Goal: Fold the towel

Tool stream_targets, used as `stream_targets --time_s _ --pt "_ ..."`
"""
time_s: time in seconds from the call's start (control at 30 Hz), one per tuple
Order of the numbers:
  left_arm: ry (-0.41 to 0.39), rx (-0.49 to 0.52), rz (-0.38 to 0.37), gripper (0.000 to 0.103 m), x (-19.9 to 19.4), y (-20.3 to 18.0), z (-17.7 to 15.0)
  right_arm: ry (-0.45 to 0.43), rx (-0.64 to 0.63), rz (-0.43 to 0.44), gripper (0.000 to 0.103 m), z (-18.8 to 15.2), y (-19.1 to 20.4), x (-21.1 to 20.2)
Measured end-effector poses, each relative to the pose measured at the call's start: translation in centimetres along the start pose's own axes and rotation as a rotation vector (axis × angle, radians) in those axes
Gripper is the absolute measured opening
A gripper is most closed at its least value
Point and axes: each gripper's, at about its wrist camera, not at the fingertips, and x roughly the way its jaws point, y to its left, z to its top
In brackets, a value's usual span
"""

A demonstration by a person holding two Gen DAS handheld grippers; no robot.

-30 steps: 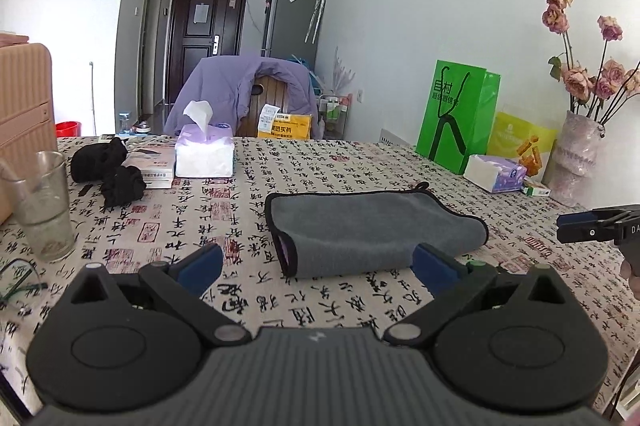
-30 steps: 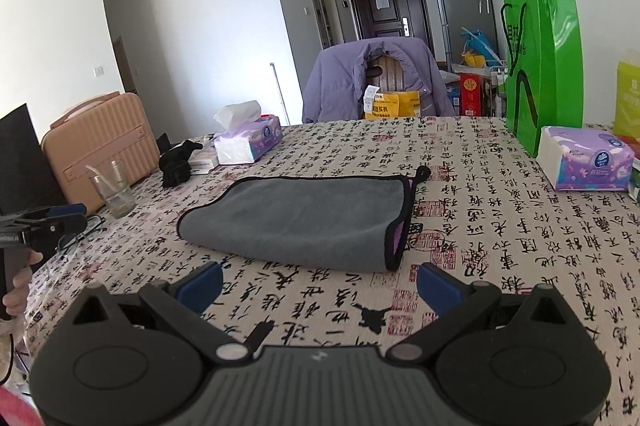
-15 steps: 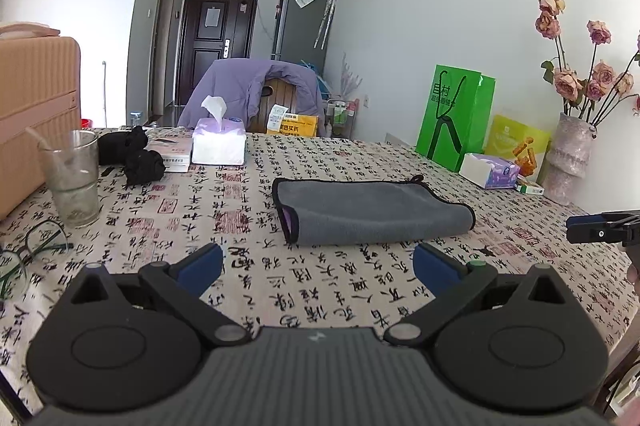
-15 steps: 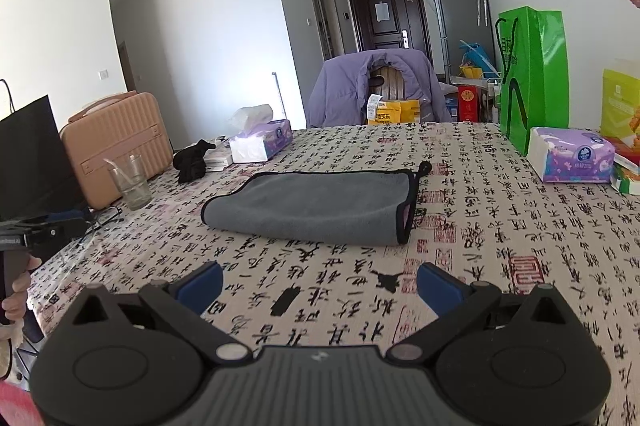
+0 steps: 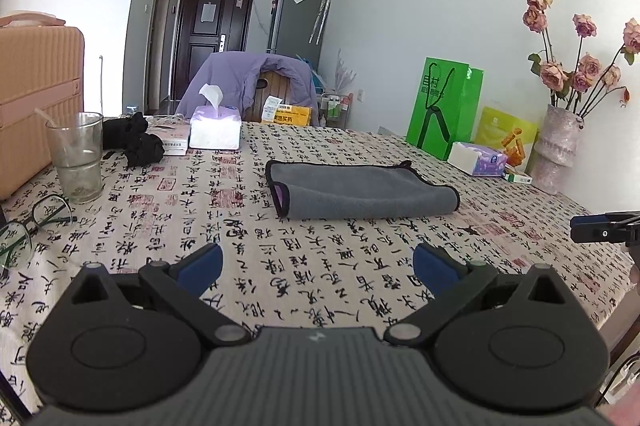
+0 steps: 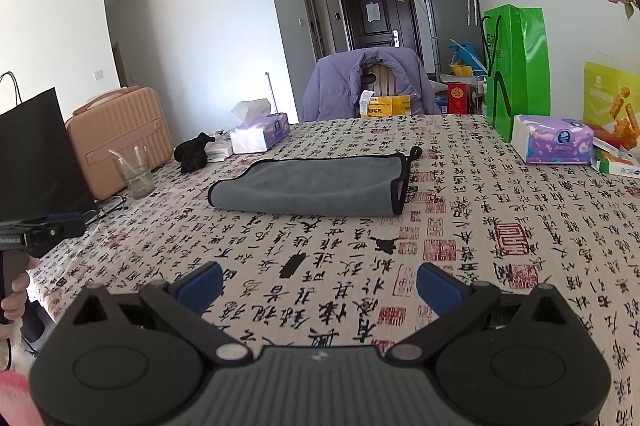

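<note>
A grey towel (image 5: 360, 190) with black trim lies folded flat in the middle of the table; it also shows in the right wrist view (image 6: 316, 187). My left gripper (image 5: 316, 264) is open and empty, low over the near table edge, well short of the towel. My right gripper (image 6: 320, 282) is open and empty, also back from the towel near the table's near edge. The right gripper's tip shows at the right edge of the left wrist view (image 5: 600, 230); the left gripper's tip shows at the left of the right wrist view (image 6: 44, 228).
The table (image 5: 320, 282) has a calligraphy-print cloth. On it: a glass (image 5: 76, 155), glasses (image 5: 28, 226), a black cloth (image 5: 134, 137), tissue boxes (image 5: 216, 129) (image 6: 554, 139), a green bag (image 5: 444, 105), a vase of roses (image 5: 558, 145), a pink suitcase (image 5: 28, 105). A chair with a purple jacket (image 5: 256, 81) stands behind.
Both grippers have pulled back and lowered away from the towel, which now looks farther off. The towel has not moved. Both stay open.
</note>
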Motion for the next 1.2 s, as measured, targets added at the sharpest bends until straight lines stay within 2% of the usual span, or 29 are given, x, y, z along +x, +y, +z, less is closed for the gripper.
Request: stream_targets --time_s 0.5,1.2 --pt "0.001 -0.004 0.0 0.103 -1.6 -0.3 -1.3 -0.012 -0.006 -0.016 0.103 -1.2 0.8 -2.1" --pt "-0.007 -0.008 0.0 0.103 -2.1 -0.2 -1.4 -0.02 -0.008 -0.021 0.103 -1.4 0.9 -2.4"
